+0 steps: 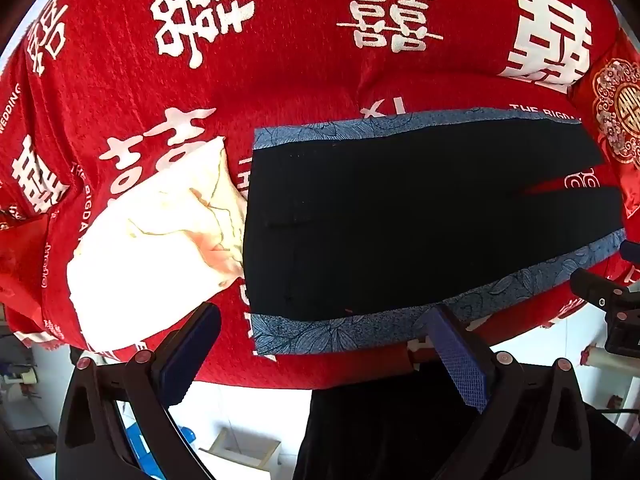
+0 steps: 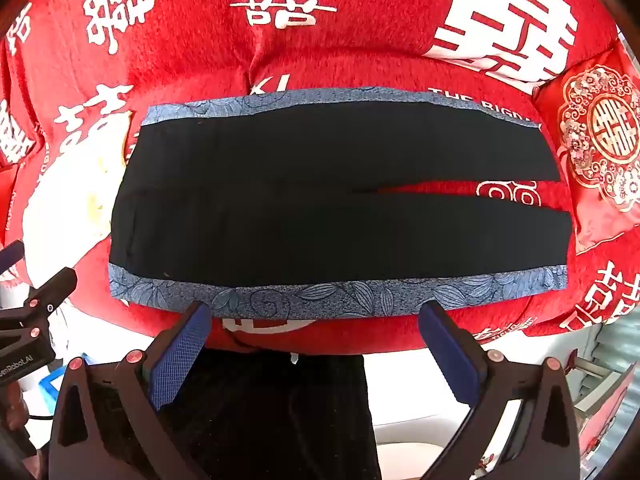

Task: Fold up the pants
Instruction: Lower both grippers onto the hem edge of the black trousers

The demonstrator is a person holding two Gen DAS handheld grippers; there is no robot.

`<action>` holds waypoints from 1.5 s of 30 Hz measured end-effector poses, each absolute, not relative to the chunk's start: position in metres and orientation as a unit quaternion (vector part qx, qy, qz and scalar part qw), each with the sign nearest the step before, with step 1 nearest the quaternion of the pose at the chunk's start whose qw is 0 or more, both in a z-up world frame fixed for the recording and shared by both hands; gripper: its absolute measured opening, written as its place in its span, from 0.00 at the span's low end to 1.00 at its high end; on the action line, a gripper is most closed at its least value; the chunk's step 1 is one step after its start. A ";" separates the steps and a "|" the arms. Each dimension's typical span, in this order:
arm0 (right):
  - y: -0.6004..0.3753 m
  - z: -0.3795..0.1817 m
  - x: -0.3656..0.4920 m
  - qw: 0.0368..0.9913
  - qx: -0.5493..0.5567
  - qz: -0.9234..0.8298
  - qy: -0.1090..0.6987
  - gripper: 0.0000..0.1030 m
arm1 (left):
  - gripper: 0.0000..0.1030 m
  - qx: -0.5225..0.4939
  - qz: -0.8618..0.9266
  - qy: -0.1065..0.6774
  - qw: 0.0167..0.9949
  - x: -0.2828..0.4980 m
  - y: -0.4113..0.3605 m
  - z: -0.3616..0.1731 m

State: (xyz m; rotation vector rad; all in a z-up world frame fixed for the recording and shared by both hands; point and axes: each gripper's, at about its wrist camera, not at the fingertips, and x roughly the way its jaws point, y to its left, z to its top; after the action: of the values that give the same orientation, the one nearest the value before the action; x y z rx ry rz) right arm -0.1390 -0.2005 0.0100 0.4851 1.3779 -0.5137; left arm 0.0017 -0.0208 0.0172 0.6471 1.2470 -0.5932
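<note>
While the pants [image 2: 320,208] lie flat across the red quilt [image 2: 192,60], we hover both grippers above the near hem with nothing held.

Our left gripper [image 1: 328,356] and right gripper [image 2: 316,344] stand with jaws at their widest and empty, pointing down at the blue patterned stripe [image 2: 320,294] that runs along the 6 o'clock edge; we judge they are set there to pinch that edge and carry it over to the far stripe at 12. Legs split toward 3 o'clock, waist toward 9, beside a cream cloth [image 1: 152,248]. Quilt print reads "THE BIGDA…" and "WEDDING" among white double-happiness characters; the left tool [image 2: 24,340], seen from the right wrist, is marked "…enRobot.AI". A cushion [image 2: 600,152] sits at 3.
</note>
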 end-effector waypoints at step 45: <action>-0.241 -0.039 -0.153 0.717 0.241 -0.185 0.627 1.00 | 1.00 0.218 -0.207 0.614 0.729 -0.011 -0.038 -0.023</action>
State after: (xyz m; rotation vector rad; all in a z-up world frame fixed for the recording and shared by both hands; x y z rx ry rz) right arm -0.1526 -0.2414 -0.0389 0.5337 1.3879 -0.4103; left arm -0.0114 -0.0383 -0.0233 0.4808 1.3527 -0.4566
